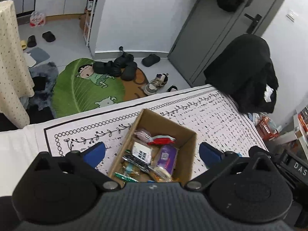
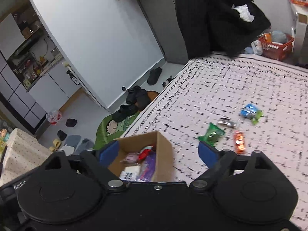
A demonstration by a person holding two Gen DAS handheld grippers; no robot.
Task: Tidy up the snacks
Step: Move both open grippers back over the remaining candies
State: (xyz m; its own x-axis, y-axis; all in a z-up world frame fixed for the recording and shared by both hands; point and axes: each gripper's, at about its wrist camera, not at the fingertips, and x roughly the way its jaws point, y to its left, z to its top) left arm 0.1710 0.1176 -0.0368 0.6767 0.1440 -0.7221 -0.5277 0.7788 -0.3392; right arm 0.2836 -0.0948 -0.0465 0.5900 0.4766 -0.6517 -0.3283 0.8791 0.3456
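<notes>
On a patterned cloth [image 2: 240,77], four loose snacks right of the box [image 2: 163,150], nearest the right gripper [image 2: 156,153], green pack [image 2: 211,134] closest; both grippers, left [image 1: 152,153] included, wide open, empty.

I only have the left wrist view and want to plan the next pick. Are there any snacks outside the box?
Observer: Yes. Four packets lie loose on the patterned cloth, to the right of the cardboard box. The nearest is a green packet.
Operator: What else is out there?
Observer: An orange packet beside the green one, a small dark packet beyond them, and a blue packet farthest out.
Operator: Is the right gripper carrying anything?
Observer: No. The right gripper is open over the box, with nothing between its fingers.
</notes>
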